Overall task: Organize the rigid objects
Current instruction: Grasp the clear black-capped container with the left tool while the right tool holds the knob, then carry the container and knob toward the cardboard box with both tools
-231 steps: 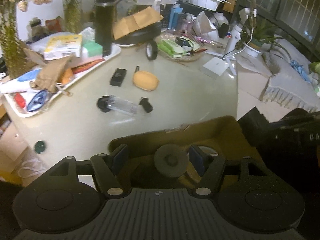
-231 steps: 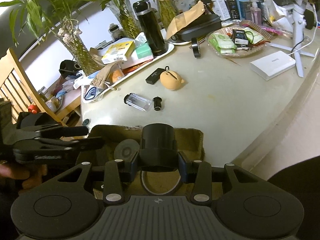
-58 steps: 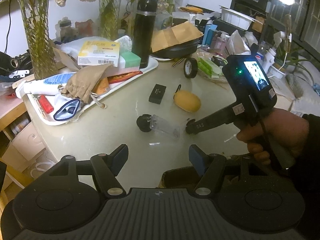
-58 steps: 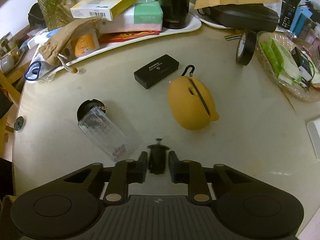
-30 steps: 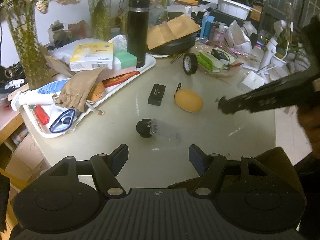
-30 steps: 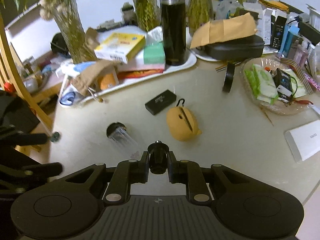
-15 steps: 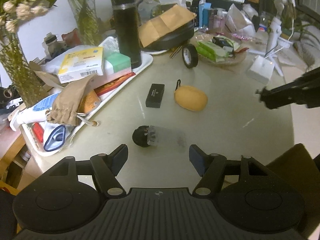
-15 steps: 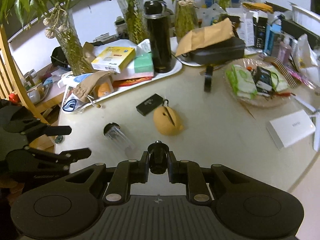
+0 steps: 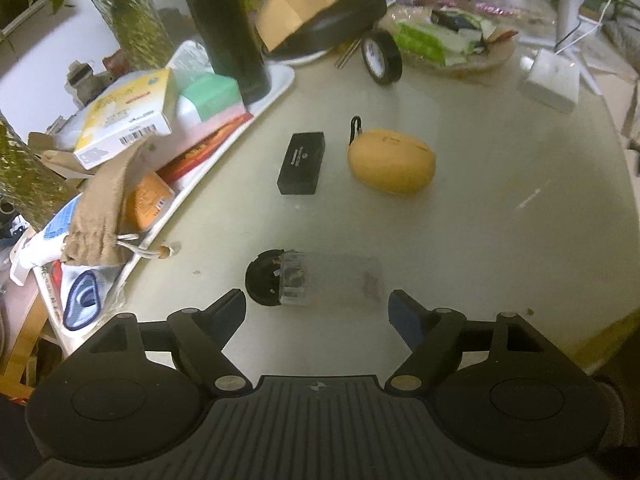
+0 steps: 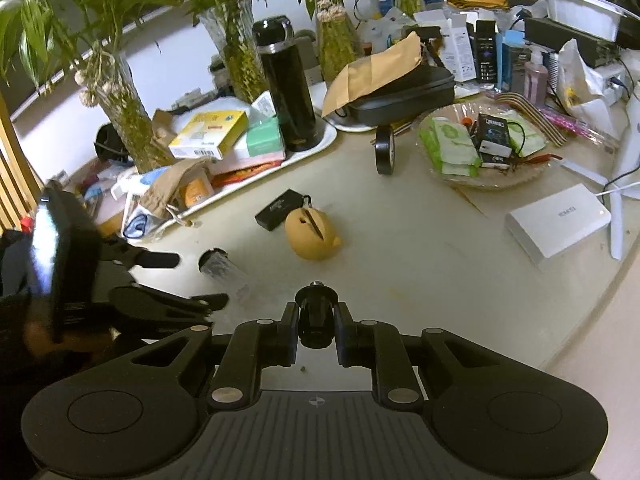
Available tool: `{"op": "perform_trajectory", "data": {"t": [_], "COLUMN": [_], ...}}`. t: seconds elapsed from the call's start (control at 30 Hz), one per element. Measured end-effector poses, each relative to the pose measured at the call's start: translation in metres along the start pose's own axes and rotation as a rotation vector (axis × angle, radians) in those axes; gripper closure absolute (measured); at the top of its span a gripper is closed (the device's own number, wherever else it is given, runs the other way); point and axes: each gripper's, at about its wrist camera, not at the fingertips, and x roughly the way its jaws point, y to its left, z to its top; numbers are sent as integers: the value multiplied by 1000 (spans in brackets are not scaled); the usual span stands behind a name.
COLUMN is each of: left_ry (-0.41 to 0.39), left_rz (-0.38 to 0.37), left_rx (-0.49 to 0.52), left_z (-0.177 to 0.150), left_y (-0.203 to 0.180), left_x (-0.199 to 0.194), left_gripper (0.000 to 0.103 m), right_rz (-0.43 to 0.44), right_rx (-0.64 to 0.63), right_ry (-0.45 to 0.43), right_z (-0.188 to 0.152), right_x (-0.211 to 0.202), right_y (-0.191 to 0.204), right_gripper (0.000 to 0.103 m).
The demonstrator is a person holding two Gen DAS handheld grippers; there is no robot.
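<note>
left hand-held gripper [image 9: 316,308]: held spread wide just above the bench [image 9: 500,240], nothing pinched. It can also be spotted at the left of the right wrist view [image 10: 196,280], jaws apart.
clear bottle [image 9: 320,282]: laid on its side on the bench, black cap pointing left, right in front of the left fingers and between them; contact with the pads can't be made out.
right hand-held gripper [image 10: 316,324]: clamped on a small black knob-like piece [image 10: 316,314], lifted off the bench.
yellow pouch [image 9: 390,160]: parked mid-bench, black clip at its far-left end.
black case [image 9: 302,162]: flat on the bench, just left of the pouch, not touching in the left view.
tape roll [image 9: 382,56]: stood on edge further back, near the wicker tray [image 10: 500,182] of packets.
white tray [image 9: 280,80]: at the left, loaded with boxes, a tan drawstring bag [image 9: 106,200] and a black flask [image 9: 228,28].
white box [image 10: 558,220]: near the right edge of the bench.
</note>
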Motion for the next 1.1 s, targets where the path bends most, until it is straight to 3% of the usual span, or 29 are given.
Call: {"op": "perform_trajectory", "data": {"t": [0.47, 0.6, 0.7, 1.1], "left_ry": [113, 110, 103, 58], "left_rz": [45, 48, 32, 22], "left_rx": [26, 23, 17, -3], "left_z": [18, 20, 21, 19], "left_y": [-10, -11, -12, -9], "left_x": [32, 34, 32, 19], "left_gripper": [24, 25, 36, 36], "right_rz": [11, 13, 14, 9], "right_rx": [51, 54, 58, 61], "right_ry": [-7, -9, -10, -1], "right_z": [-6, -6, -6, -7], "right_x": [-1, -1, -2, -2], "right_y": [-15, -16, -16, -17], "right_gripper": [82, 82, 82, 82]}}
